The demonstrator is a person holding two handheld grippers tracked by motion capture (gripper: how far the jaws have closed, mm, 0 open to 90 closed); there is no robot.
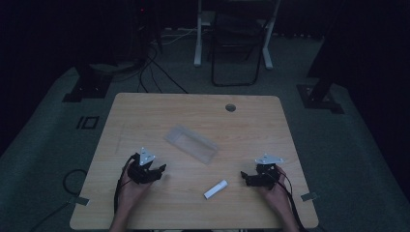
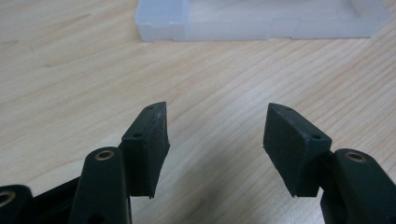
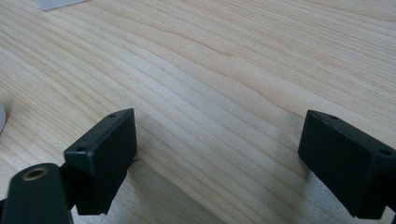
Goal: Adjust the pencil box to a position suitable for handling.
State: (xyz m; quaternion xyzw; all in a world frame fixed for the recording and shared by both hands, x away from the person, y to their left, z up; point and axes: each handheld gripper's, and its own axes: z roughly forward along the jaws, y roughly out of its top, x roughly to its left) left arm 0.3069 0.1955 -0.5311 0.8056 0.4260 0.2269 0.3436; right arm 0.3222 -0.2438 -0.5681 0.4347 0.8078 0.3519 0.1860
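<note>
Both grippers, left gripper (image 1: pixel 162 169) and right gripper (image 1: pixel 243 176), are resting spread and empty low in the frame while I'm judging nothing begun: white tube (image 1: pixel 215 189) lying lower centre, clear box (image 1: pixel 191 143) mid-table, neither touched.

The high view is very dark: the room around the bench (image 1: pixel 145 111) is almost black, the floor is a dim grey-green, and small things on the wood look soft and grainy. The left gripper view and right gripper view are much brighter, with warm light on the wood, and each claw drops a soft shadow under it. In the left gripper view the see-through box (image 2: pixel 261 21) at the top looks a bit blurry.
</note>
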